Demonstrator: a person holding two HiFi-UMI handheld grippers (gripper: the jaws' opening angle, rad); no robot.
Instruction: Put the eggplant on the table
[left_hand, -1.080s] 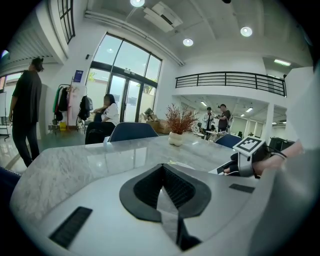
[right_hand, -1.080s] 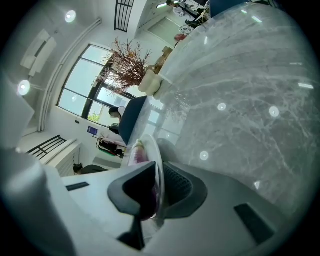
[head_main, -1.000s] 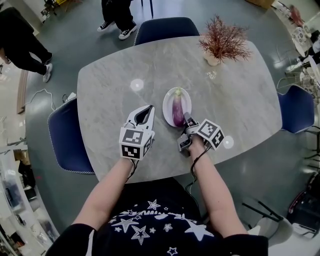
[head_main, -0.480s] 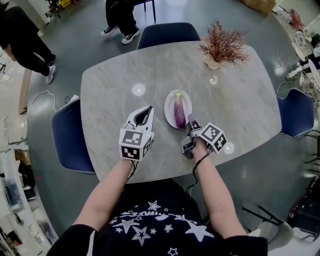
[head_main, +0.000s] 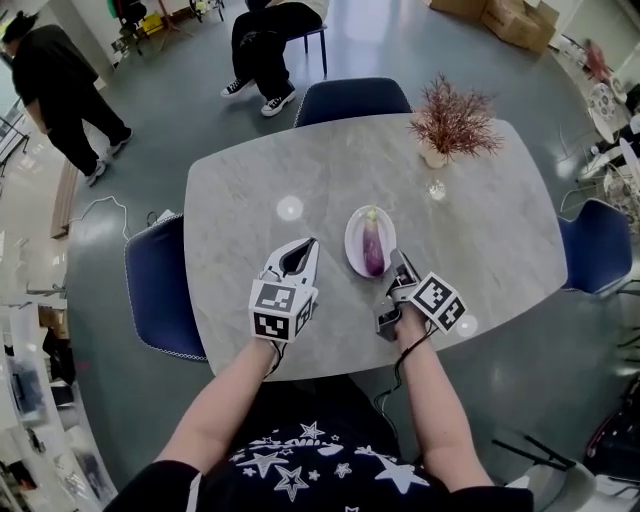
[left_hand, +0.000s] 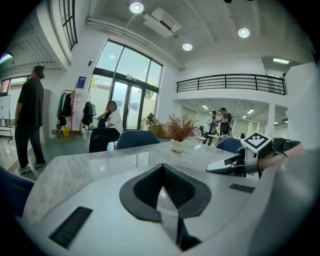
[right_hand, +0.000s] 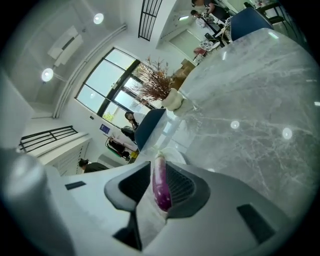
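Observation:
A purple eggplant (head_main: 372, 245) lies lengthwise on a small white plate (head_main: 354, 250) in the middle of the grey marble table (head_main: 250, 190). My right gripper (head_main: 401, 262) rests on the table just right of the plate's near edge, with its jaws together and nothing held. In the right gripper view the eggplant (right_hand: 161, 184) shows just beyond the closed right gripper (right_hand: 150, 216). My left gripper (head_main: 308, 246) sits on the table left of the plate, apart from it. The left gripper (left_hand: 166, 200) is shut and empty.
A white vase of red dried branches (head_main: 453, 115) and a small glass (head_main: 437, 188) stand at the far right of the table. Blue chairs (head_main: 160, 290) (head_main: 348, 98) (head_main: 597, 245) ring it. People (head_main: 60, 95) stand and sit beyond the far edge.
The right gripper has drawn back a little from the eggplant toward the near right of the plate. The head view has shifted. The left gripper keeps its place.

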